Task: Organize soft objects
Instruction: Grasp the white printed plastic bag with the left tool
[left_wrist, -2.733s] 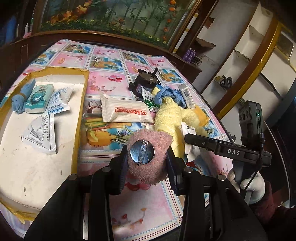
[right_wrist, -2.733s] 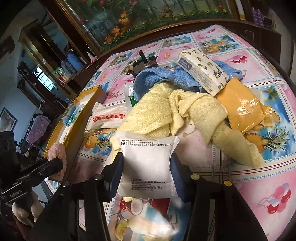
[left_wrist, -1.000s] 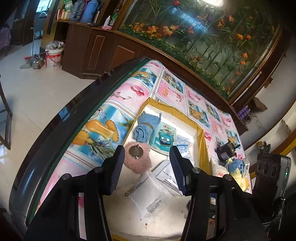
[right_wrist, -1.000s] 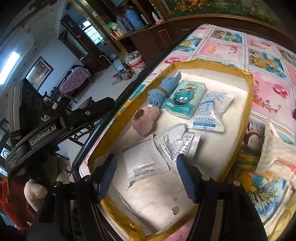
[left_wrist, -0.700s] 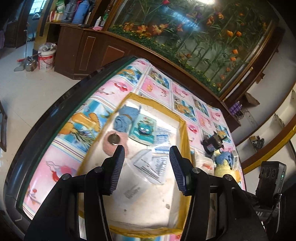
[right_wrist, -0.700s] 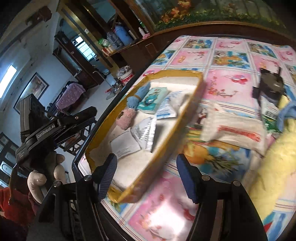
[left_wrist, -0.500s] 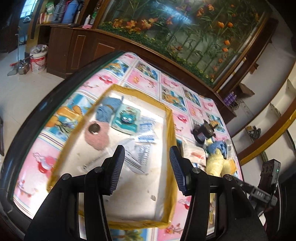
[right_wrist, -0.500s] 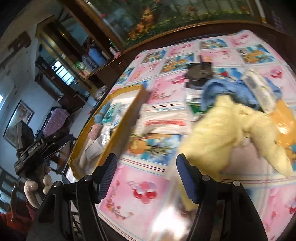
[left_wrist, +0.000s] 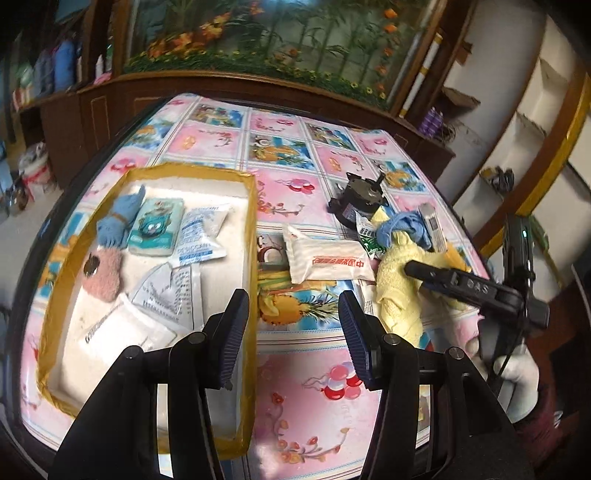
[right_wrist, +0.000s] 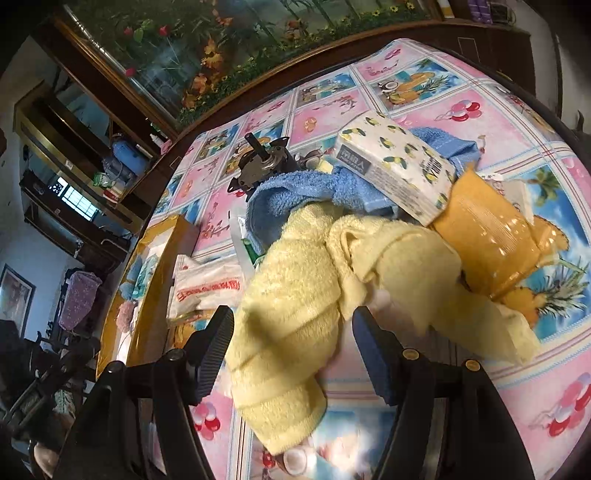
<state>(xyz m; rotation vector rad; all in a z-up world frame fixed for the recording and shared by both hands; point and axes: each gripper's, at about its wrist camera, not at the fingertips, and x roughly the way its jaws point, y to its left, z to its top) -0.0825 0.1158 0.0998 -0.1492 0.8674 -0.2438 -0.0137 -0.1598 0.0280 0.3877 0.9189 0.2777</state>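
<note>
Under both pairs of jaws, one bench (left_wrist: 295, 177) draped in a pink and blue fruit-print cloth. Left of the left gripper (left_wrist: 291, 332), one yellow-rimmed tray (left_wrist: 253, 229) with a white floor, holding six soft things: one blue cloth bundle (left_wrist: 118, 218) at the far left corner, one teal pack with a cartoon face (left_wrist: 157, 227) beside it, one white desiccant sachet (left_wrist: 201, 236) next along, one pink fuzzy pad (left_wrist: 103, 275) nearer with a dark disc on top, and two flat white printed packets (left_wrist: 170, 291) (left_wrist: 122, 334) nearest the jaws. Left jaws apart, nothing between them, poised above the tray's right rim and the cloth beside it.

Beyond and right of the left jaws, one heap on the bench. Between the right gripper (right_wrist: 291, 354) jaws, one yellow towel (right_wrist: 288, 317), long axis running from near the jaws away to the far right, a second fold trailing off to the right; jaws spread to either side of it, pads not visibly pressing. Past that, one blue towel (right_wrist: 306, 188), one lemon-print tissue pack (right_wrist: 399, 166) lying slantwise over it, one orange glossy pouch (right_wrist: 480, 236) right of the yellow towel, one white packet with red lettering (left_wrist: 325, 258) lying crosswise between tray and heap, and one dark motor-like part (left_wrist: 360, 197) with a shaft pointing up, farthest from both jaws.
</note>
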